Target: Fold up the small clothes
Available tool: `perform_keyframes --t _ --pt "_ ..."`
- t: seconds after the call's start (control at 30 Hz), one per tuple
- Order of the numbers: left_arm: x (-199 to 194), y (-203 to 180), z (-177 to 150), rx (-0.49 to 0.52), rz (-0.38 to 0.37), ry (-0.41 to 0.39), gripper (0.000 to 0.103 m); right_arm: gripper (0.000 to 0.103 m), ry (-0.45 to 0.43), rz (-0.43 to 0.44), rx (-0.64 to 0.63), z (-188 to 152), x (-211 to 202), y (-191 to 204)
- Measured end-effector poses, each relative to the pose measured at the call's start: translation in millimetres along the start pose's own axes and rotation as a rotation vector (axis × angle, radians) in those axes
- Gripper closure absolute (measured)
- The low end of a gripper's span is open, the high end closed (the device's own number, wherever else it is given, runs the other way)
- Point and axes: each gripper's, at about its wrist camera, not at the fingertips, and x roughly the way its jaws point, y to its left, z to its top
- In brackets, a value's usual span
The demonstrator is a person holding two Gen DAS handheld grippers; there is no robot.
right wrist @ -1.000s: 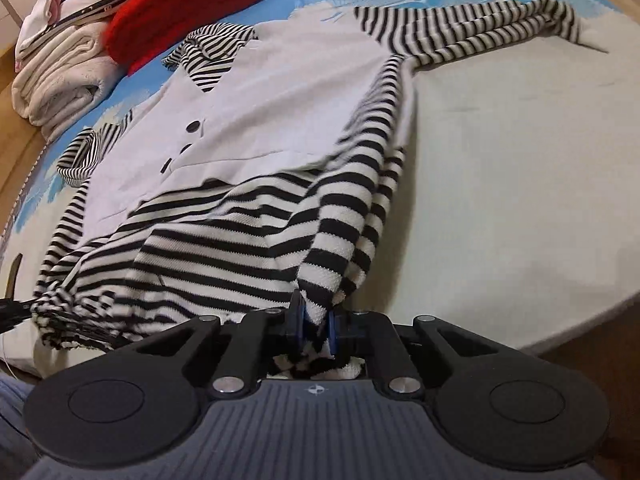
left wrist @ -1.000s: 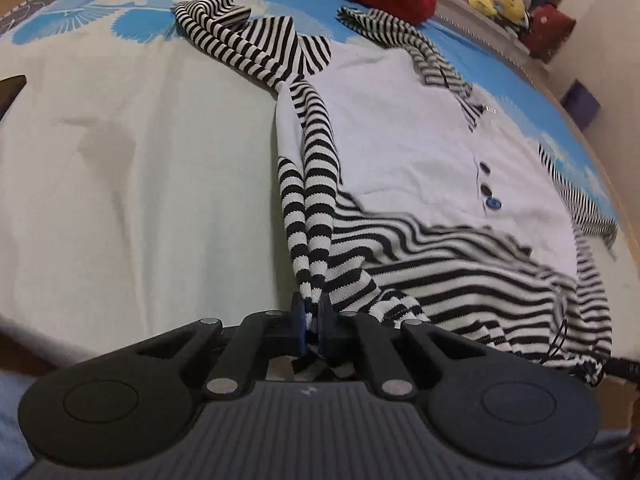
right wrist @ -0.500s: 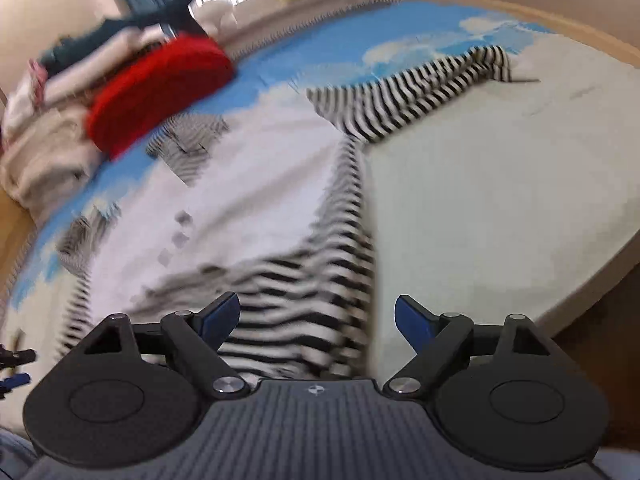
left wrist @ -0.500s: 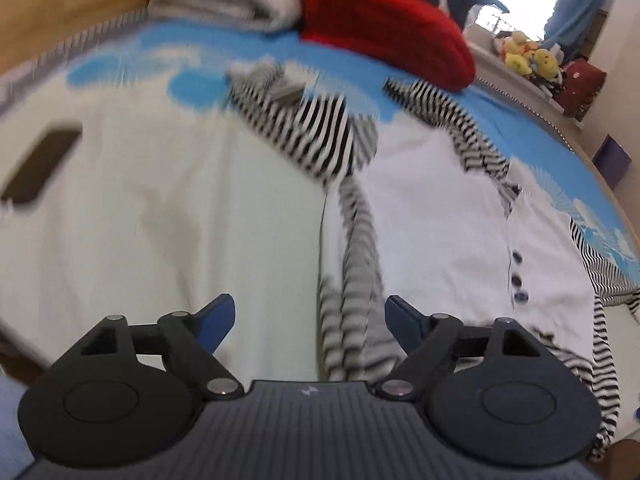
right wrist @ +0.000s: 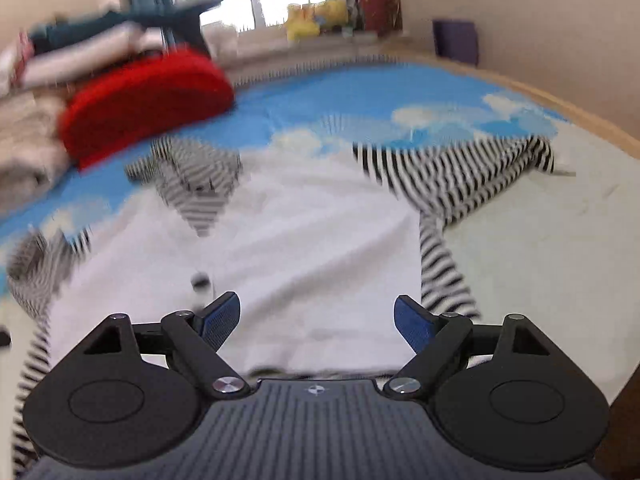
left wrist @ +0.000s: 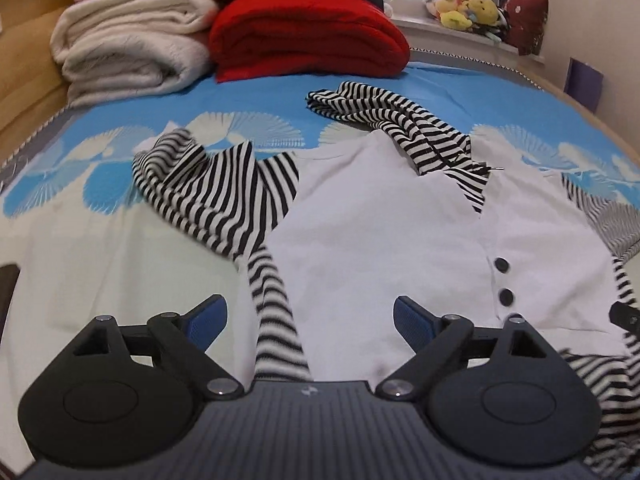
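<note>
Both grippers stand with jaws spread wide and grip nothing. Left gripper (left wrist: 310, 316): its jaws have just been opening, and the blue pads (left wrist: 208, 316) hang apart above the garment (left wrist: 380, 232); a striped edge of the cloth runs up between them in the left wrist view, but neither pad presses on it. Right gripper (right wrist: 316, 318): its jaws have likewise just been opening and now stand wide, with the white front panel showing in the gap; no cloth is pinched.

Garment: a small top with a white buttoned front and black-and-white striped sleeves, lying spread on the bed (left wrist: 100, 248). In the left wrist view one striped sleeve (left wrist: 216, 196) lies bunched to the left of the white panel, and the striped collar (left wrist: 400, 124) is crumpled at the far end. Dark buttons (left wrist: 502, 266) run down the placket at right. In the right wrist view, which is motion-blurred, the other sleeve (right wrist: 460, 168) stretches away to the right across the pale sheet.

Background: a folded red blanket (left wrist: 308, 36) and a stack of cream blankets (left wrist: 128, 48) sit at the far end of the bed, beyond the garment; soft toys (left wrist: 468, 10) rest on the window ledge.
</note>
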Motion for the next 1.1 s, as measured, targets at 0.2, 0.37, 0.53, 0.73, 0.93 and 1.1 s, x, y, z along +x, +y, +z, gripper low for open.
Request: perform_keyframes --t 0.2,0.37,0.53,0.73,0.93,1.1 --pt "35 2 10 -0.015 -0.053 0.032 0.010 0.018 -0.050 -0.053 -0.047 -2 14 12" --pt "46 2 16 -0.002 -0.067 0.028 0.010 0.021 -0.039 -0.085 -0.064 -2 27 11" --pt "54 -2 20 0.006 -0.076 0.043 0.010 0.021 0.023 -0.094 -0.039 -1 43 7" --pt "58 -1 17 -0.002 -0.080 0.069 0.010 0.021 0.045 -0.089 -0.023 -1 48 12" --pt "57 0 17 -0.012 -0.080 0.070 0.010 0.021 0.044 -0.073 -0.038 -2 46 16" --pt "58 14 26 -0.064 -0.093 0.062 0.010 0.021 0.055 -0.070 -0.009 0 45 14"
